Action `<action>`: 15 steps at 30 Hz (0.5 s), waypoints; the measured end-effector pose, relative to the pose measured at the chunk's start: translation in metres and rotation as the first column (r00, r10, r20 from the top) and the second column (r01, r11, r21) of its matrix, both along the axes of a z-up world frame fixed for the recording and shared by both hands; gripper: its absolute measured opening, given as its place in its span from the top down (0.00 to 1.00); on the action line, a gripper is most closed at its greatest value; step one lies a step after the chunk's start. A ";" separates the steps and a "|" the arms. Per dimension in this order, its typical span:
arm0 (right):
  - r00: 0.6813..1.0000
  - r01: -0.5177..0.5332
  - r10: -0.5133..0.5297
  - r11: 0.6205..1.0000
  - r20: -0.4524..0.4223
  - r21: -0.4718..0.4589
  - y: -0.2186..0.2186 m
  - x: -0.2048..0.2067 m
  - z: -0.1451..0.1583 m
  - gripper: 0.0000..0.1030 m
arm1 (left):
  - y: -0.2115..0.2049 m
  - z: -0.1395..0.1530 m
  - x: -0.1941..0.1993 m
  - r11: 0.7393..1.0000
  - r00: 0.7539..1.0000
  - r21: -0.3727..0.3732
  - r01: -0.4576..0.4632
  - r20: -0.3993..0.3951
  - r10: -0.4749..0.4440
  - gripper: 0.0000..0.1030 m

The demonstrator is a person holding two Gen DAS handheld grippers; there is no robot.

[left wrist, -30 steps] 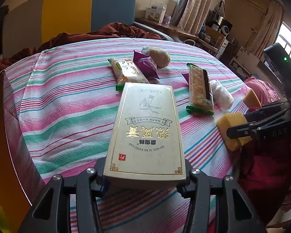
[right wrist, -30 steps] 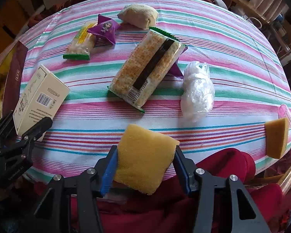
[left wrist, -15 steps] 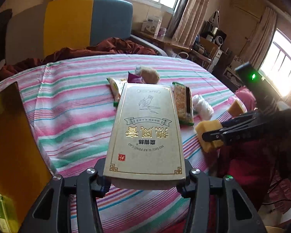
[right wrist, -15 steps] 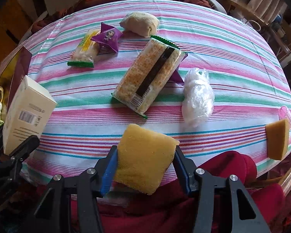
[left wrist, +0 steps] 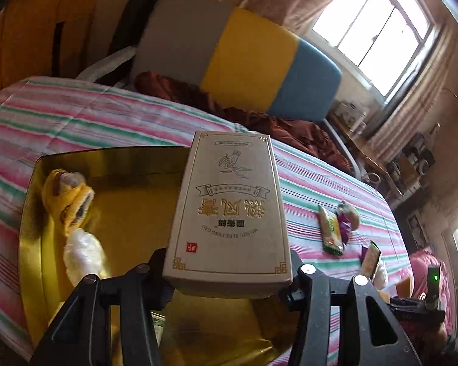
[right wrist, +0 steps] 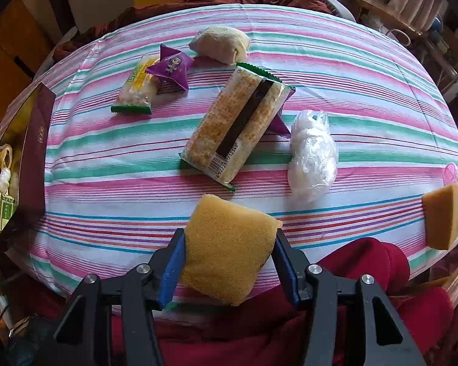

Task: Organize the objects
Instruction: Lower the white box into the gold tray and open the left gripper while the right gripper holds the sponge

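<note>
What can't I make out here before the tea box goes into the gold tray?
- Left wrist view: the tea box hides the gold tray floor beneath it; clearance unknown.
- Left wrist view: a green packet sits mostly behind the left gripper.
- Right wrist view: the tray's contents are cut off by the left edge.
- Right wrist view: the sponge hides the right gripper pads' contact.

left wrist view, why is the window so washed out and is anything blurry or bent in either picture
Left wrist view: the window is blown out white by backlight, the gold tray throws glare, and the tea box stays sharp while far snacks look small and soft. Right wrist view: lighting is even, the sponge is crisp, and the fisheye bows the striped tablecloth into a dome.
</note>
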State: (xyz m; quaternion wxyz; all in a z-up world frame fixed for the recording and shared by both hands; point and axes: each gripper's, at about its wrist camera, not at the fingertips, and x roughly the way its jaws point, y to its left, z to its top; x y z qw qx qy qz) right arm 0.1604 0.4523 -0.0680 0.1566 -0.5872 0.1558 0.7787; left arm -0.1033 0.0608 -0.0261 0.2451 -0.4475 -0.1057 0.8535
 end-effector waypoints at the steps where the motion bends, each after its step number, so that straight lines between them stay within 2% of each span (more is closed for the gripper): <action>1: 1.000 0.001 -0.001 1.000 0.000 0.000 0.000 0.002 0.000 0.46 | -0.009 -0.007 -0.010 0.999 0.999 -0.003 -0.037 0.031 0.038 0.50; 5: 1.000 0.007 -0.007 1.000 -0.001 -0.001 -0.002 -0.006 -0.005 0.46 | -0.028 -0.028 -0.036 0.993 0.991 -0.065 -0.101 0.081 0.106 0.50; 9: 1.000 0.010 -0.010 1.000 0.001 -0.004 -0.003 -0.009 -0.007 0.46 | -0.029 -0.040 -0.053 0.988 0.987 -0.101 -0.115 0.102 0.125 0.50; 15: 1.000 0.015 -0.015 1.000 0.002 -0.006 -0.004 -0.014 -0.009 0.46 | -0.031 -0.064 -0.075 0.968 0.975 -0.209 -0.142 0.136 0.173 0.49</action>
